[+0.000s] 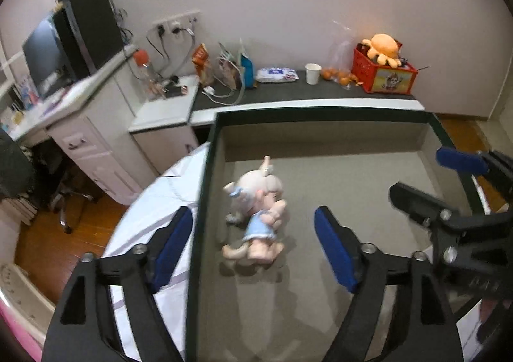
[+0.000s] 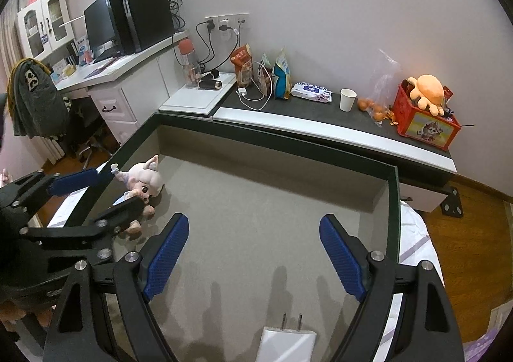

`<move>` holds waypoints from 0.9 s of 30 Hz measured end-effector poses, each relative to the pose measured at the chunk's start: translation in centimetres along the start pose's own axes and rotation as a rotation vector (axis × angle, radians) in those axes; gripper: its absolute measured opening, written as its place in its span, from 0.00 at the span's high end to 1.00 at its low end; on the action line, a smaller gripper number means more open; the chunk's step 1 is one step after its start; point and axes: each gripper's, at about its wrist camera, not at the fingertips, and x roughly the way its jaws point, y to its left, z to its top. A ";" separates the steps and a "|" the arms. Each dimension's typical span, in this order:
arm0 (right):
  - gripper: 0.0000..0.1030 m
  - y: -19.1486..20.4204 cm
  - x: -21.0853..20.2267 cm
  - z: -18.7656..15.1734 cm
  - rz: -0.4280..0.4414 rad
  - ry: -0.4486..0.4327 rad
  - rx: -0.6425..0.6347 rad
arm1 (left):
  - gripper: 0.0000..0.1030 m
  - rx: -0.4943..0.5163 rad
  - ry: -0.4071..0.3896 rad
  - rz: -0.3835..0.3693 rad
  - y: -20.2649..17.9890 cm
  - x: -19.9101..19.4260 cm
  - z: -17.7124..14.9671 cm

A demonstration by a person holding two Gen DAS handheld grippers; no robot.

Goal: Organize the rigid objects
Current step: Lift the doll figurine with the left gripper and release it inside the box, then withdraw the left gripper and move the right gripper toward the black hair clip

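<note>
Doll figurine: white-haired, blue dress, pale limbs, lying on its side on the grey floor of the dark-rimmed tray, near the tray's left wall, centre of frame. White charger plug: two prongs pointing up-frame, lying flat at bottom centre.

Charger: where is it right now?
Right wrist view only: the white charger lies on the tray floor at the bottom edge, prongs up-frame, below the open right gripper, untouched.

The doll is showing smooth, glossy plastic on the box's matt grey lining, while the charger nearby is looking glossy white with 2 metal prongs.
</note>
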 end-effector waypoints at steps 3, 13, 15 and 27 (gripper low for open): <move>0.17 -0.2 -0.5 -0.1 0.004 -0.011 0.004 | 0.17 -0.016 -0.013 0.009 0.5 -1.2 -0.6; 0.17 0.4 -3.9 -1.3 0.011 -0.046 0.008 | 0.06 -0.047 -0.066 0.052 2.1 -6.6 -3.8; 0.17 0.7 -5.2 -1.8 0.013 -0.057 0.009 | 0.04 -0.053 -0.077 0.061 2.4 -7.9 -4.7; 0.17 3.1 -14.3 -7.9 -0.012 -0.129 0.021 | 0.00 -0.070 -0.139 0.040 1.5 -15.9 -10.9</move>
